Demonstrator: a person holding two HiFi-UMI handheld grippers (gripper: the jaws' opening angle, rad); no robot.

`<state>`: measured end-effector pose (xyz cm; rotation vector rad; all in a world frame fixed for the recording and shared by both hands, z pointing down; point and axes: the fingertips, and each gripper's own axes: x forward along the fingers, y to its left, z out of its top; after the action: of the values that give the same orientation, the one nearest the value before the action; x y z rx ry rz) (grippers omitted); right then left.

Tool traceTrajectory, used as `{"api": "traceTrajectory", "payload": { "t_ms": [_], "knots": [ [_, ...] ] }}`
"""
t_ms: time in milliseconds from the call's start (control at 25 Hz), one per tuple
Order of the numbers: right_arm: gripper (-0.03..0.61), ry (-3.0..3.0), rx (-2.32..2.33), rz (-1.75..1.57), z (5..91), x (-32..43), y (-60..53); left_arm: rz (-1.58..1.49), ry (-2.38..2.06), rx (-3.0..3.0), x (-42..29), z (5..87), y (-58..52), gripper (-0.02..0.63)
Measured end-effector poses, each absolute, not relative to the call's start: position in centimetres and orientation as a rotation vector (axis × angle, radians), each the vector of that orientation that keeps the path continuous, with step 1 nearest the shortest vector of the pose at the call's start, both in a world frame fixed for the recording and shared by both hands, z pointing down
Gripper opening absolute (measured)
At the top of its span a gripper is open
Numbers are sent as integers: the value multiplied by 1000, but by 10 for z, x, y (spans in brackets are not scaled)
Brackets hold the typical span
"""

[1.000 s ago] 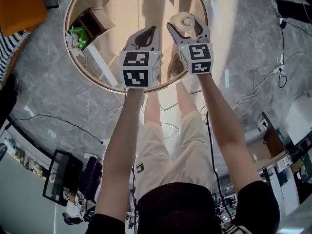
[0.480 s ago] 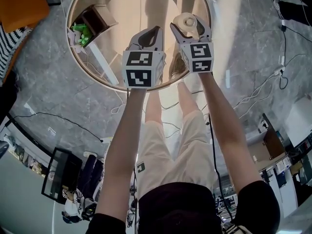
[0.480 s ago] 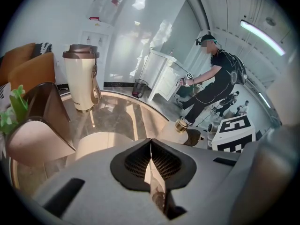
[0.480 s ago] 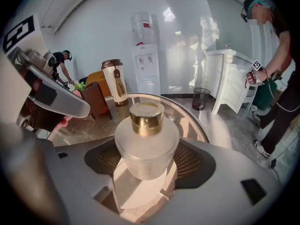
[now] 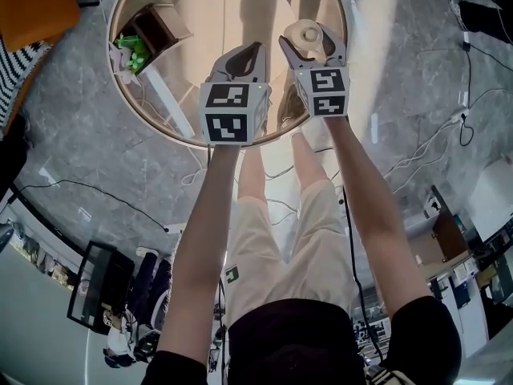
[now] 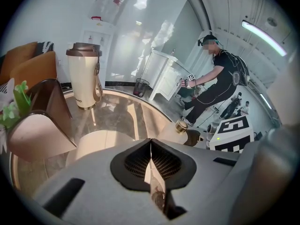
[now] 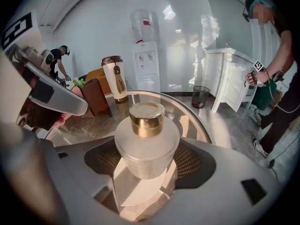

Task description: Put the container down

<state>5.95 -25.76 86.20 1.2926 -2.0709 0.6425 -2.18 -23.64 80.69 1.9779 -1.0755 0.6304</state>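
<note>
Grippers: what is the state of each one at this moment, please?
Left gripper: closed, jaws pressed together, holding nothing.
Right gripper: closed on the frosted container with a gold cap.

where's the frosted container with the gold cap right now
The container is gripped in the right tool. In the head view it is over the right part of the round glass table, just right of the shut left tool.

we lose the base of the frosted glass container with gold lid [image 7: 146, 142] between the jaws of the right gripper [image 7: 146, 162]. the round glass table [image 5: 208, 22] runs off the top edge. the print on the tall cream tumbler [image 6: 83, 78] is too small to read.
</note>
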Motion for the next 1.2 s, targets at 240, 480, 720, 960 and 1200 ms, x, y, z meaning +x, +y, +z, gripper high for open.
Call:
{"api": "traceTrajectory", "payload": {
  "t_ms": [240, 480, 720, 960, 1200],
  "knots": [
    [330, -2055, 1267, 638, 862, 61, -253, 623, -1087, 1965, -22, 806, -235, 18],
    [331, -2046, 1223, 632, 862, 55, -247, 611, -1100, 1949, -23, 807, -236, 18],
    [331, -2034, 1252, 648, 858, 57, -247, 606, -1103, 1937, -19, 807, -235, 18],
    [331, -2035, 1248, 666, 841, 59, -240, 586, -1129, 1908, -24, 799, -232, 18],
    [326, -2006, 1201, 678, 819, 62, -221, 612, -1176, 1851, -38, 788, -221, 18]
  ]
}}
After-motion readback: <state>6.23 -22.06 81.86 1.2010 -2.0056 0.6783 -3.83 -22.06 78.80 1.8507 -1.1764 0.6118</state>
